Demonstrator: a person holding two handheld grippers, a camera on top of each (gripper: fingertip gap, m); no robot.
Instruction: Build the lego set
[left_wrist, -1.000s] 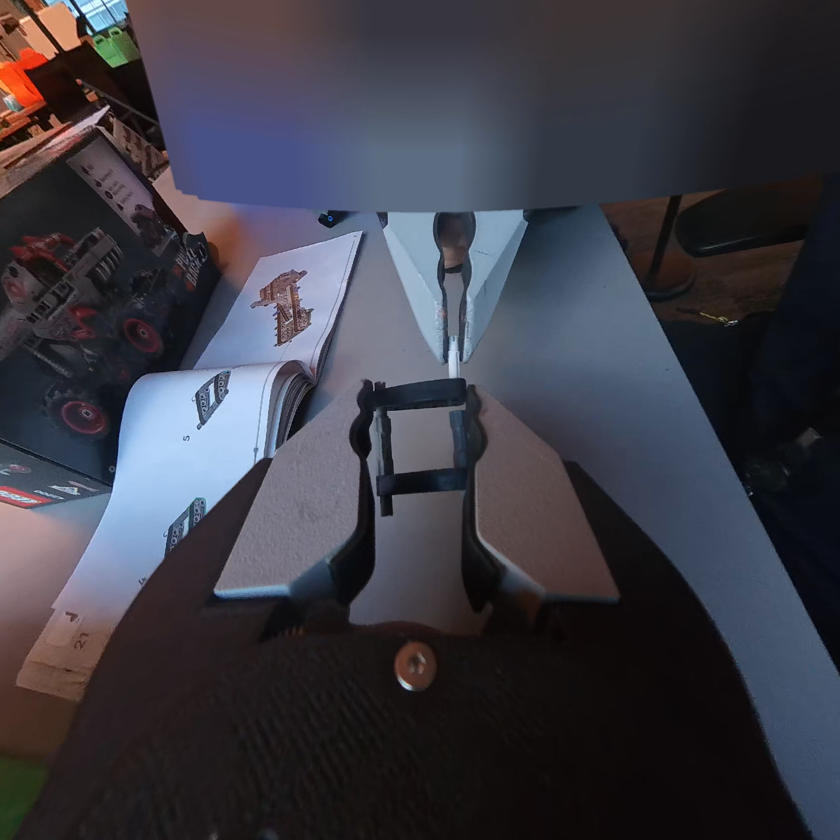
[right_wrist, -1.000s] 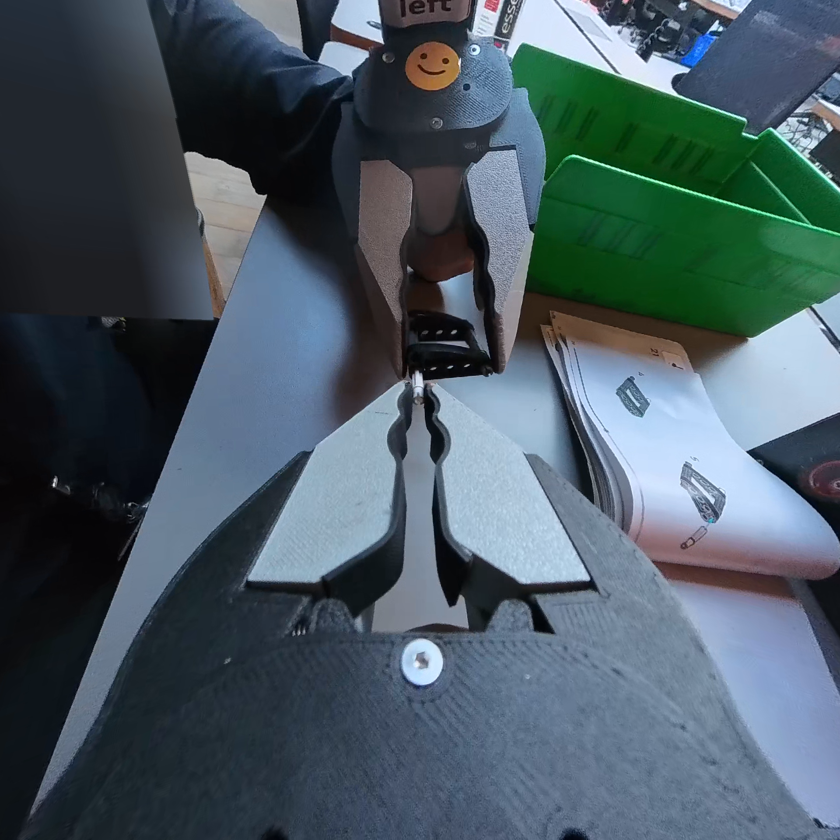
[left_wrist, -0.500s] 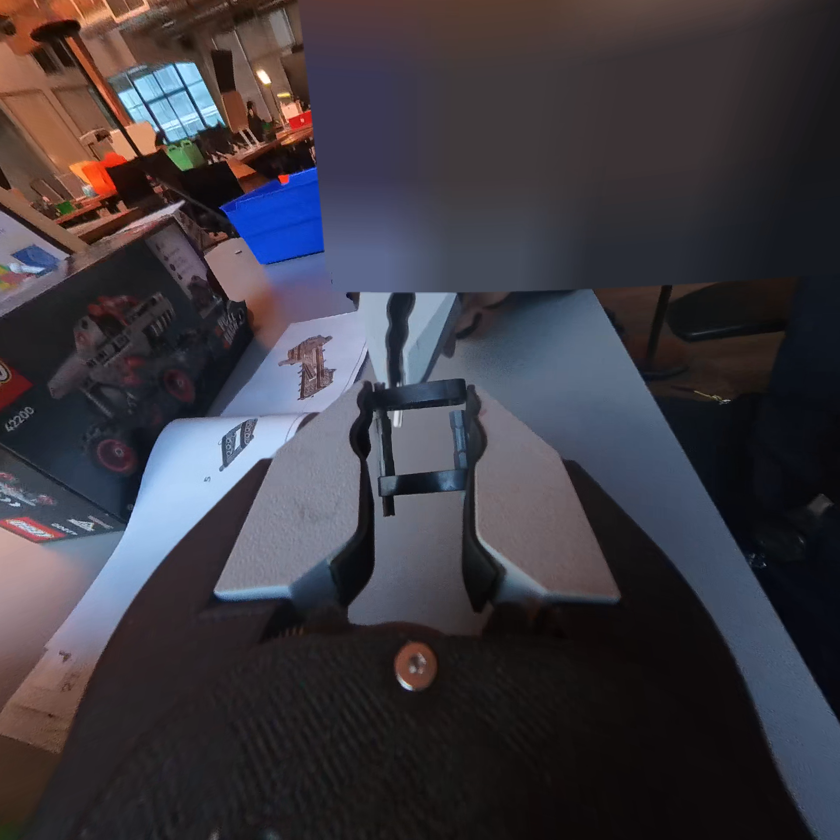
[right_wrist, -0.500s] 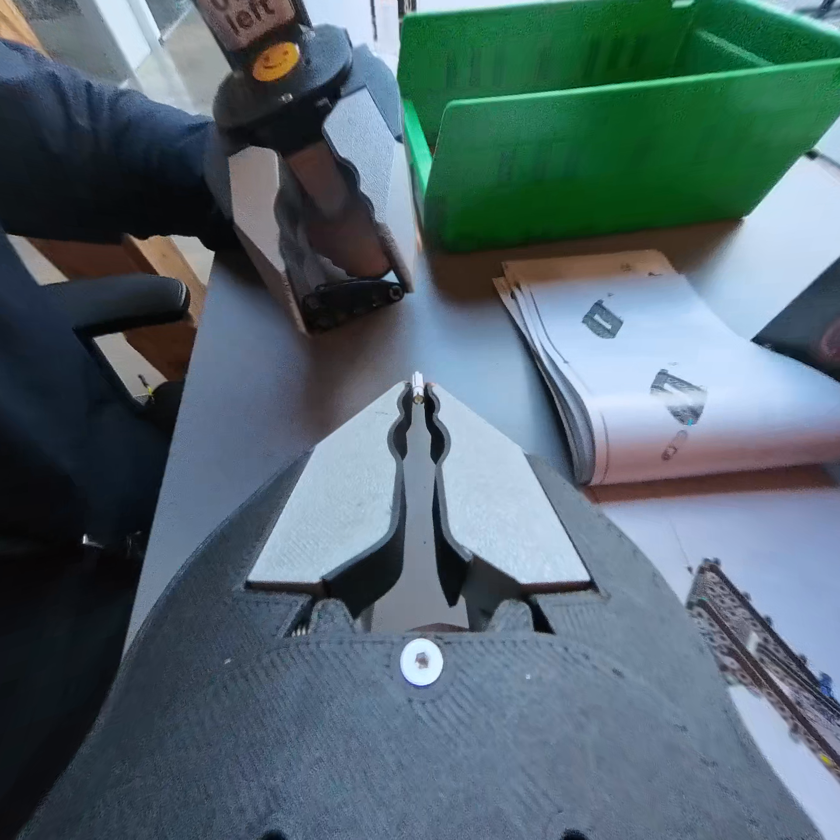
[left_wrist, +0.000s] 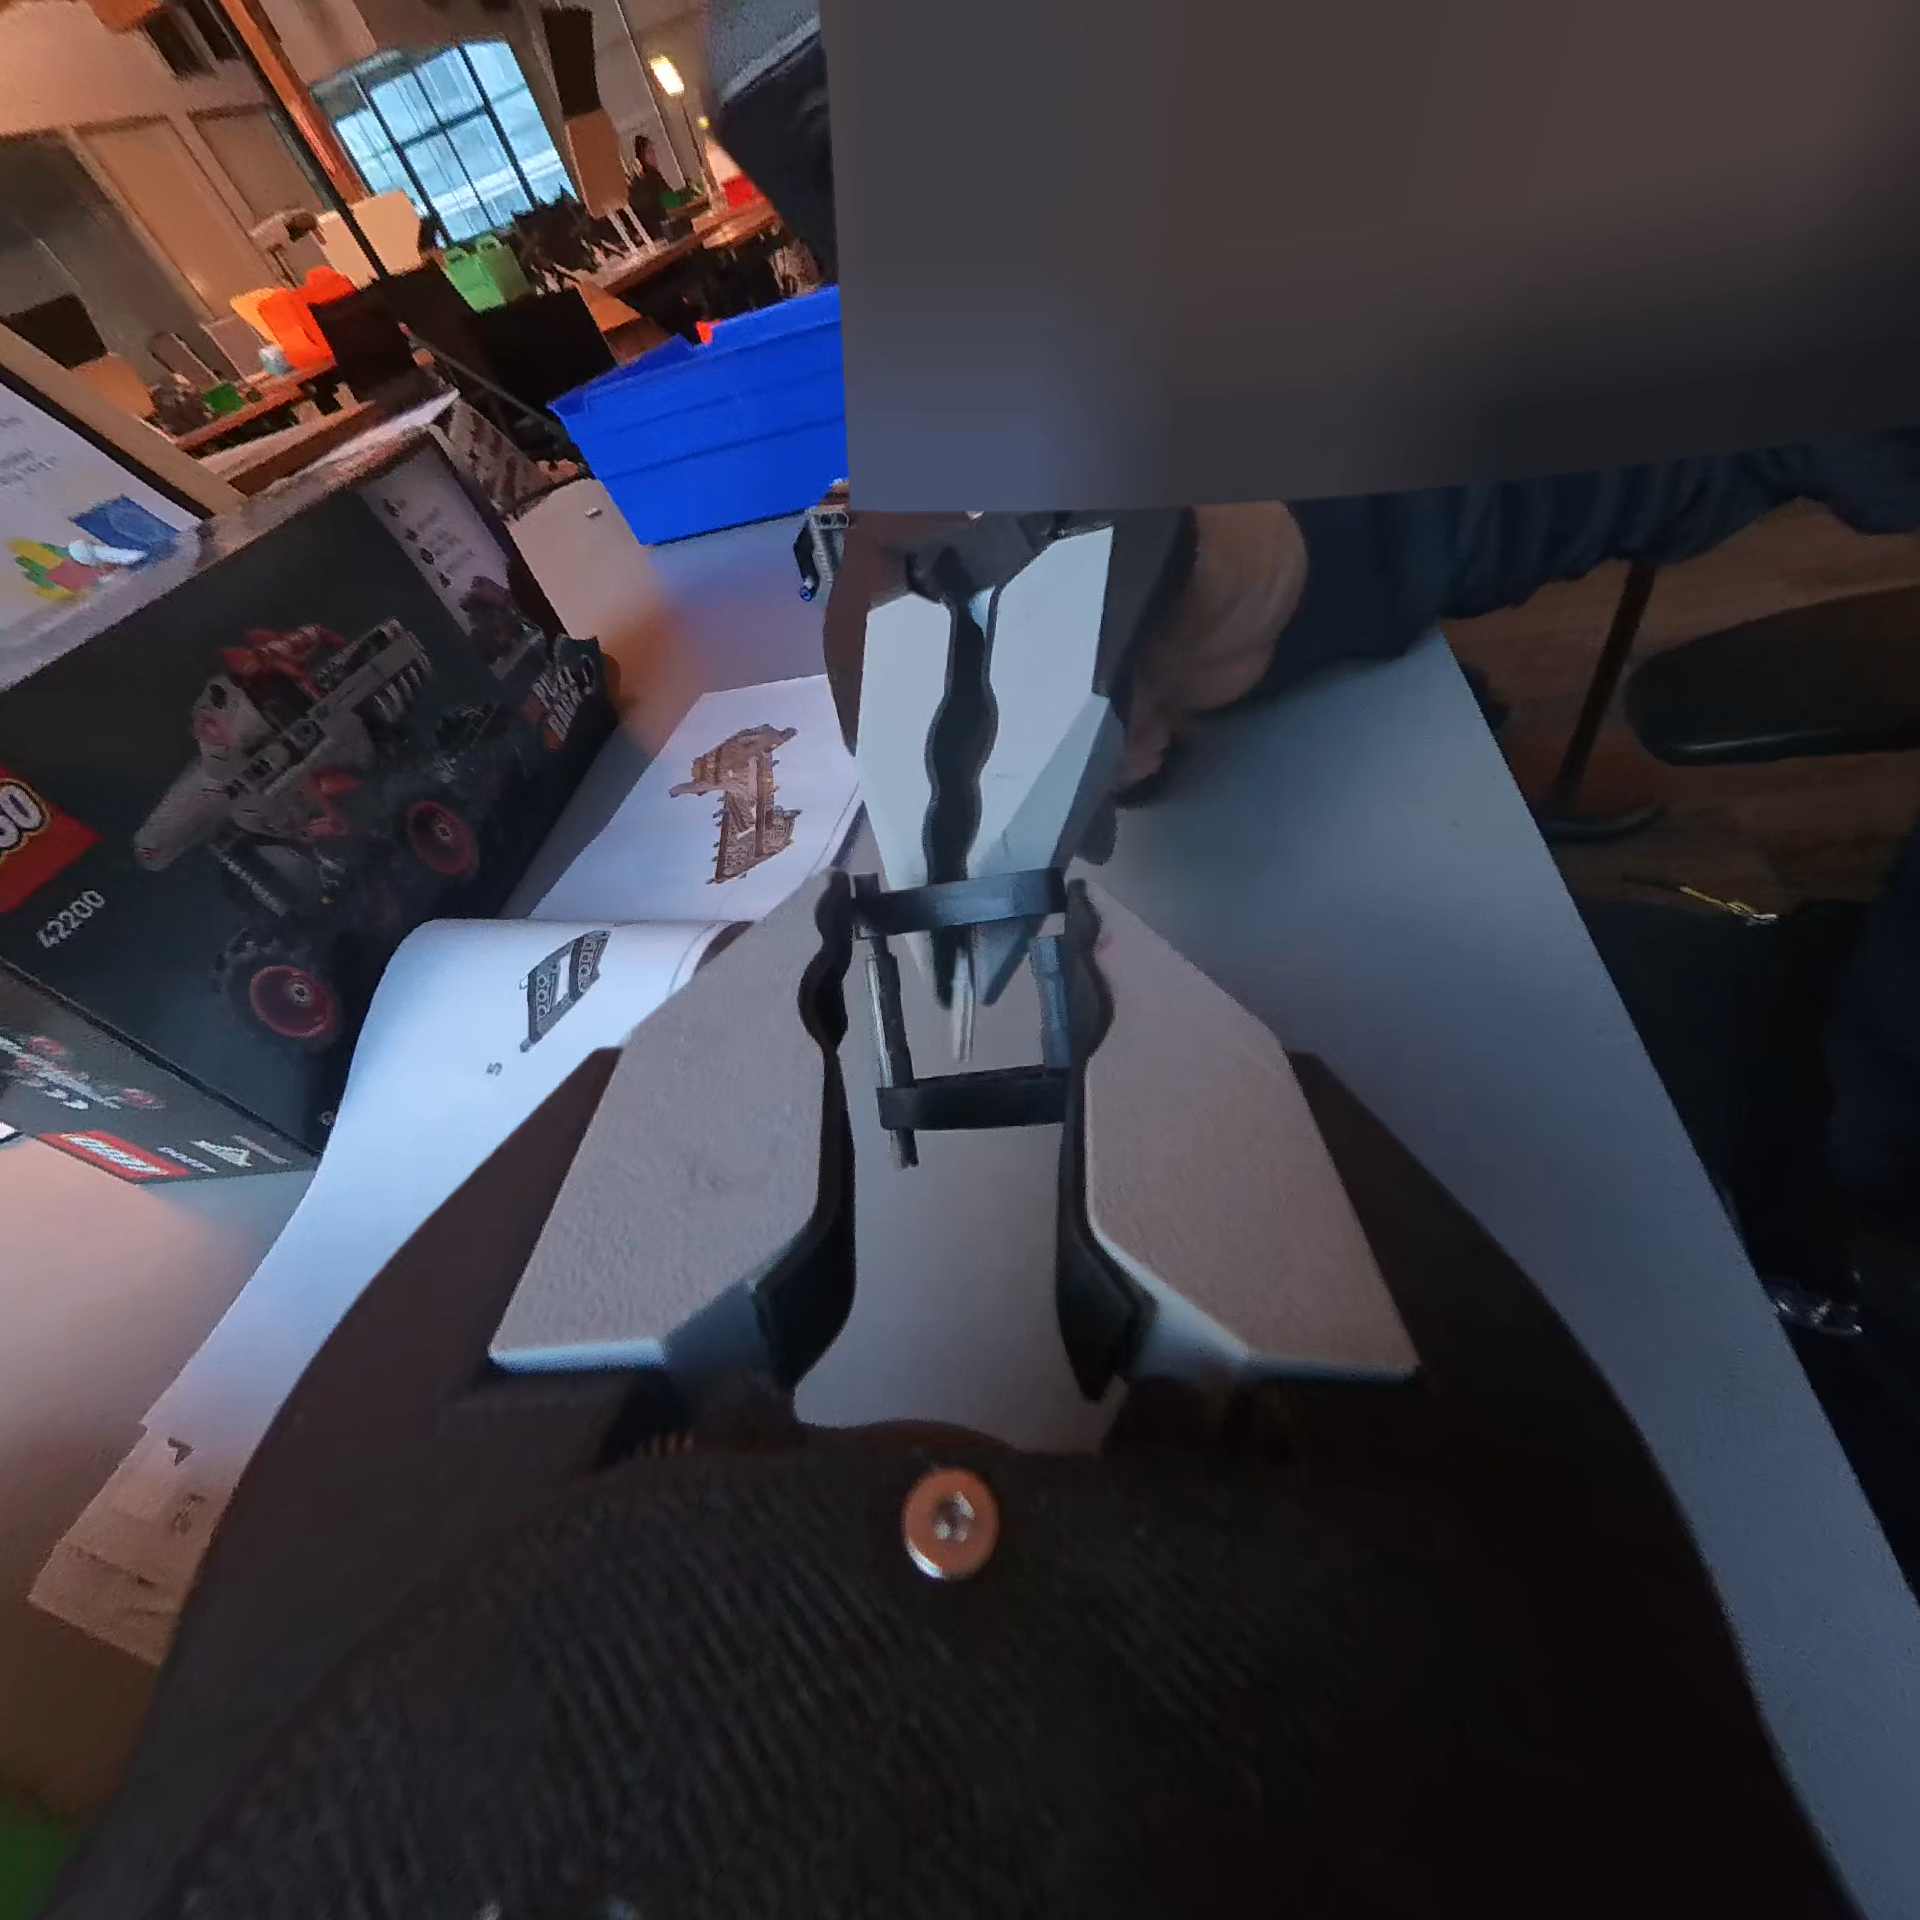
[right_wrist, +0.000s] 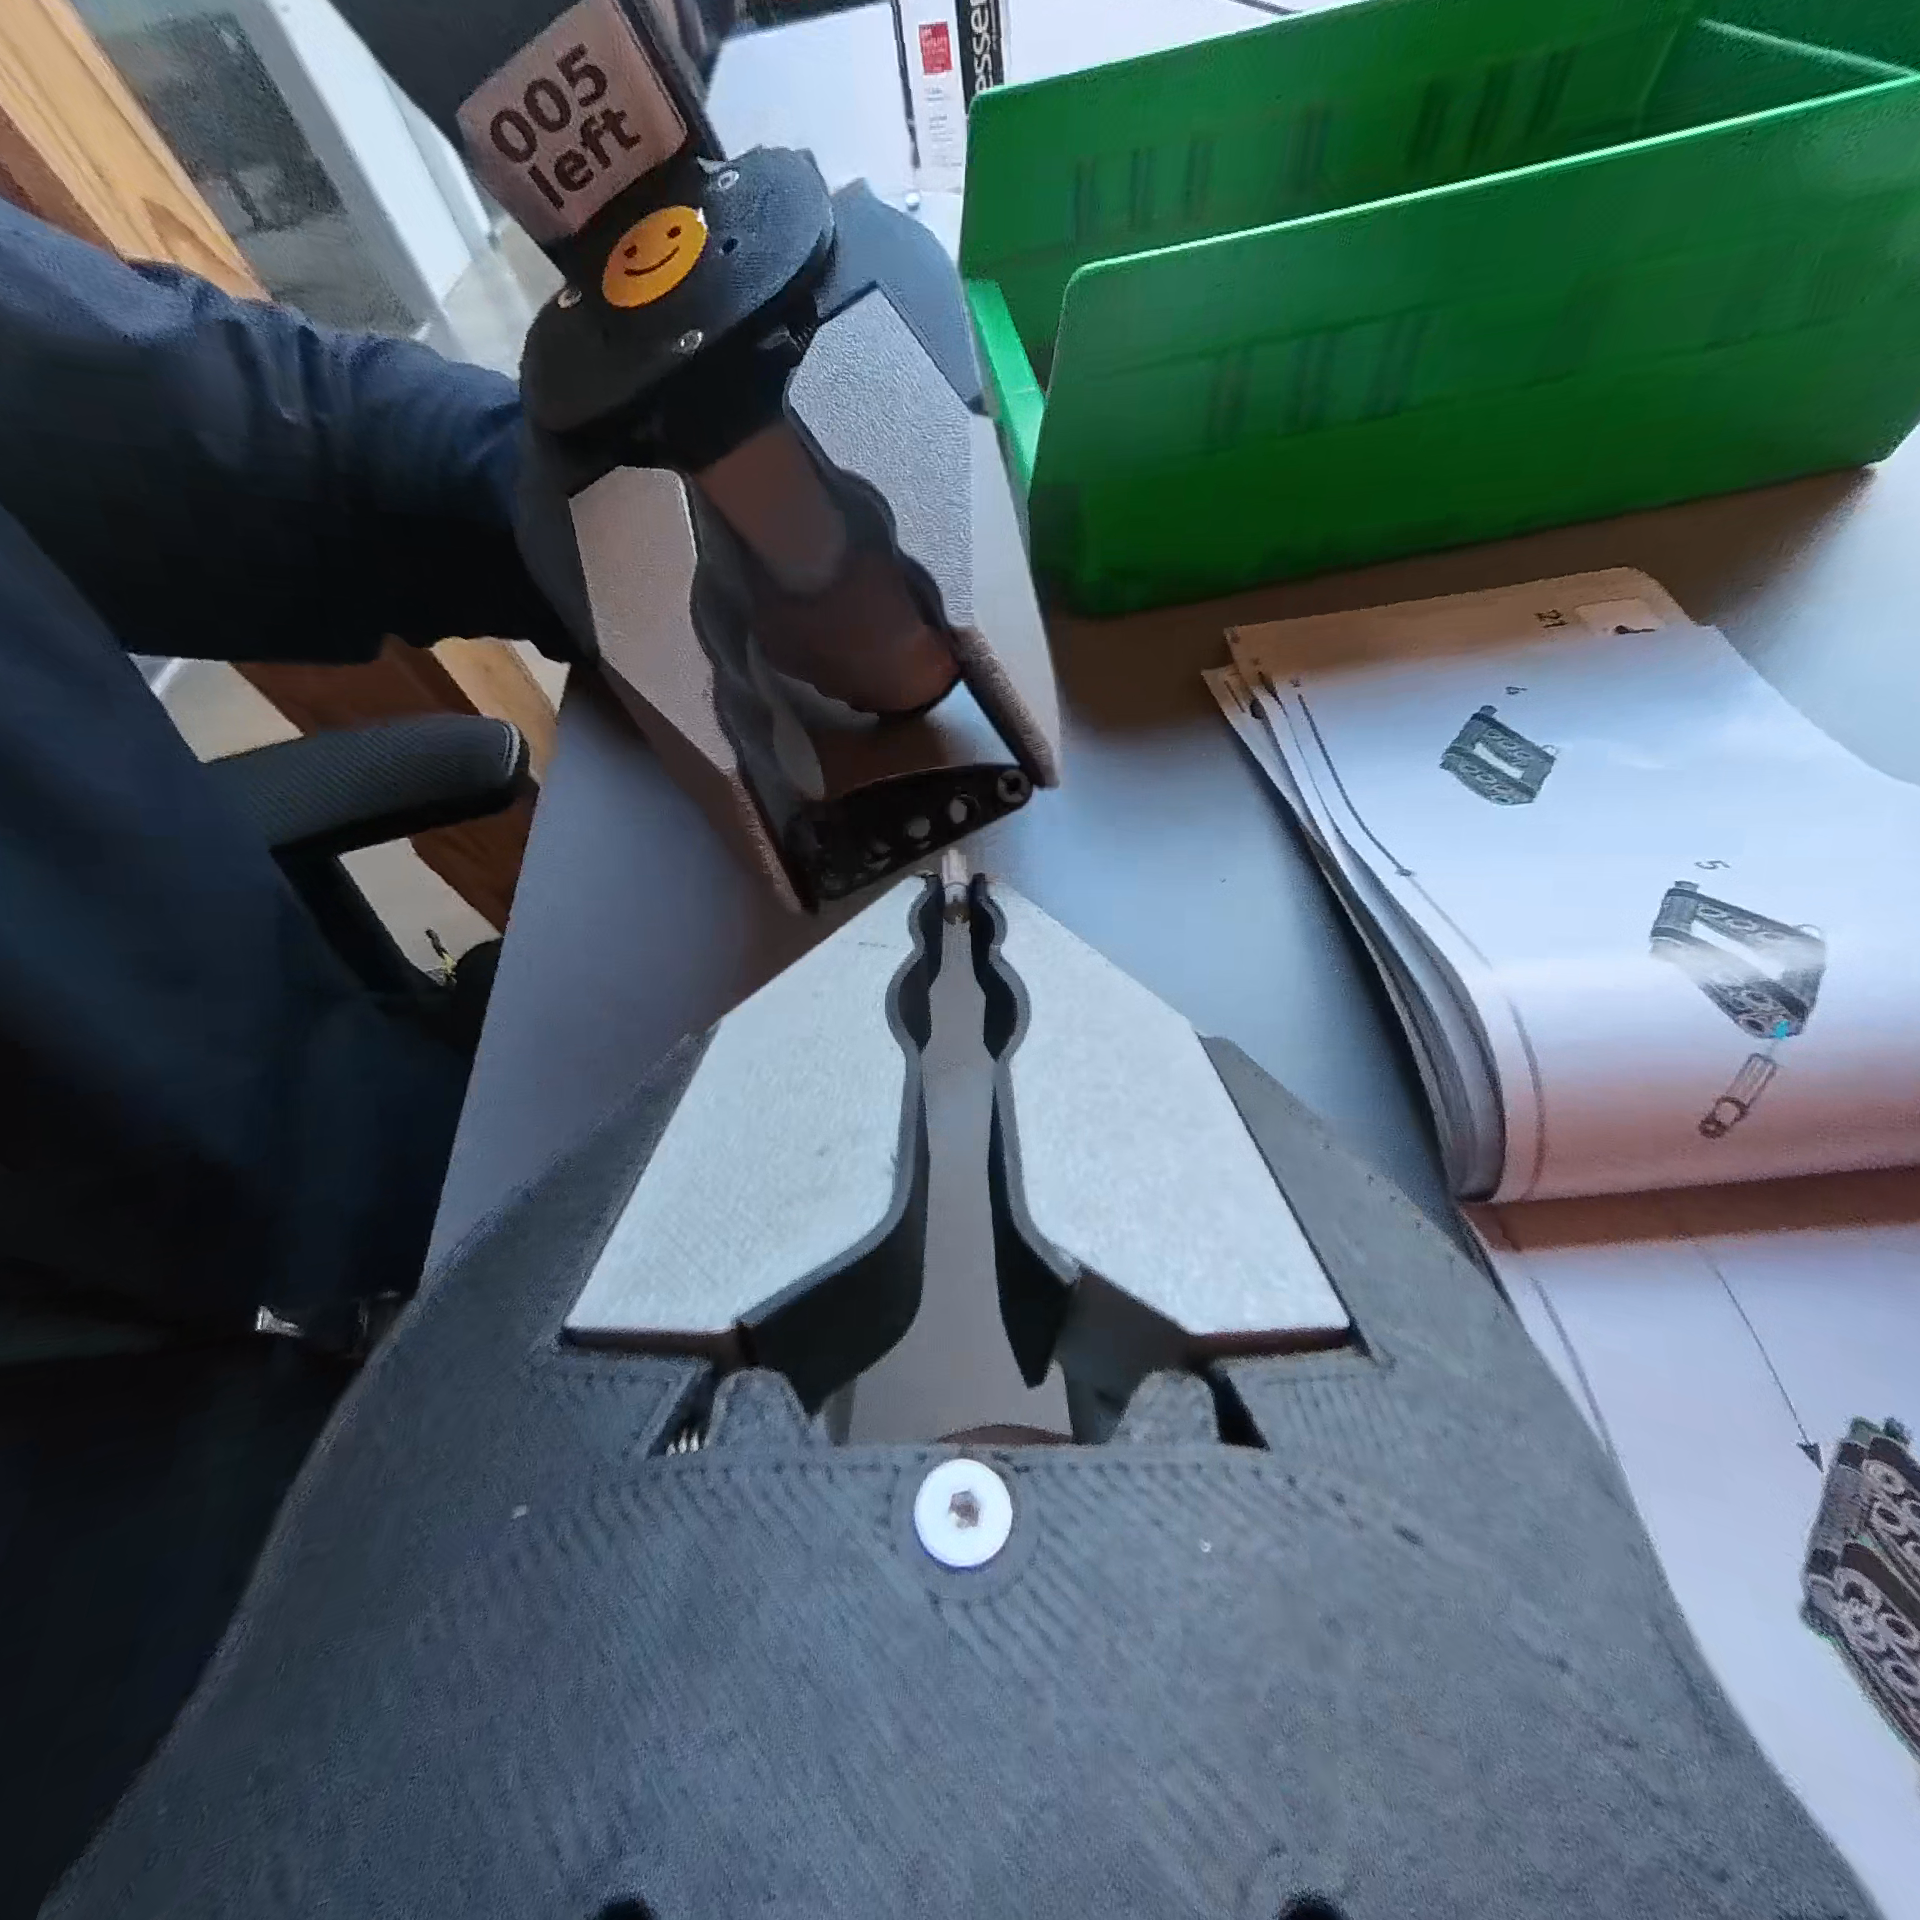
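My left gripper (left_wrist: 954, 914) is shut on a black Lego frame (left_wrist: 971, 1099) of beams with holes, held above the grey table (left_wrist: 1351, 935). In the right wrist view the left gripper (right_wrist: 914, 831) holds the black frame (right_wrist: 909, 826) with a holed beam facing me. My right gripper (right_wrist: 953, 888) is shut on a small light grey pin (right_wrist: 952, 862), its tip right at the frame's holed beam. In the left wrist view the right gripper (left_wrist: 956, 982) points down into the frame, the pin (left_wrist: 964, 1023) inside the opening.
An open instruction booklet (right_wrist: 1621, 914) lies on the table; it also shows in the left wrist view (left_wrist: 582, 997). A green bin (right_wrist: 1455, 312) stands behind it. The Lego set box (left_wrist: 260, 779) stands at left. A blue bin (left_wrist: 717, 416) is farther back. An office chair (right_wrist: 364, 769) is beside the table edge. My two grippers' fingertips are within a few centimetres of each other.
The two grippers came apart half a second ago and have closed together again. The pin tip is now at the frame's holed beam. The left gripper has tilted.
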